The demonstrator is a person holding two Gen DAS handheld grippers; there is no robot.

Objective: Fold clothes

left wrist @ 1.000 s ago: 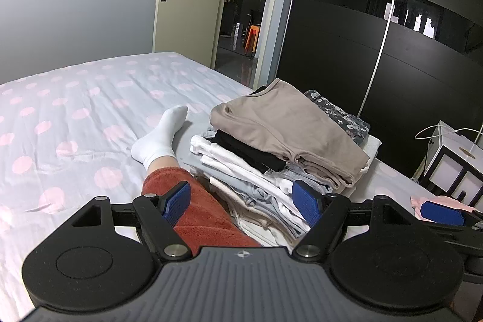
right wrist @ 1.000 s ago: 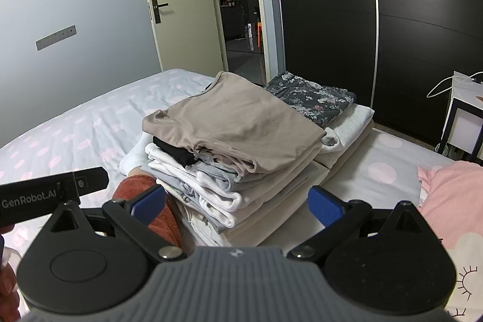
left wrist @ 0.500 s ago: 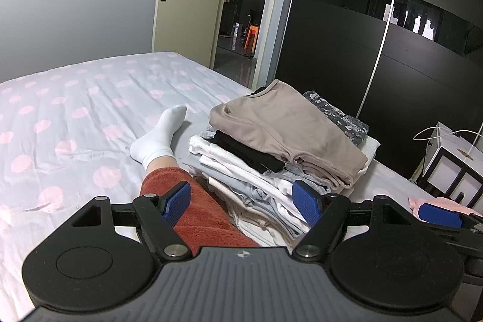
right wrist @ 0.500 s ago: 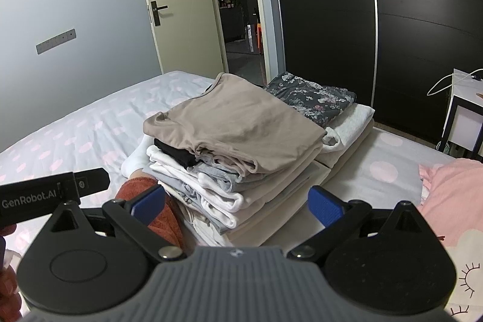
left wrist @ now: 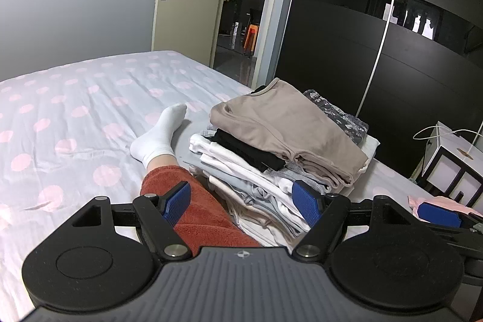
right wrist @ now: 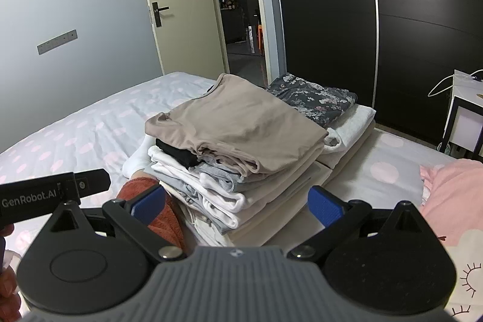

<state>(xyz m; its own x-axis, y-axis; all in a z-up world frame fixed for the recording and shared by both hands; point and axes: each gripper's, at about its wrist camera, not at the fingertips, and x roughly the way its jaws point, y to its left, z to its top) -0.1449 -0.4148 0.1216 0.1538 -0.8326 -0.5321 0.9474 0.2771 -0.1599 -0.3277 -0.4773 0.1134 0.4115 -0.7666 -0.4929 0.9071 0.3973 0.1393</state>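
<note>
Both grippers' fingers [left wrist: 178,198] [right wrist: 324,205] spread, seemingly empty, before folded clothes stack [right wrist: 235,129]

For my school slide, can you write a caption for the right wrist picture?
Open right gripper hovers before a stack of folded clothes on a polka-dot bed.

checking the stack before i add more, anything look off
The beige top sits skewed on the pile, overhanging the layers below, whose edges are ragged. Nothing is spilled or damaged.

Left gripper [left wrist: 243,199], right gripper [right wrist: 238,202] — jaws apart; empty.
</note>
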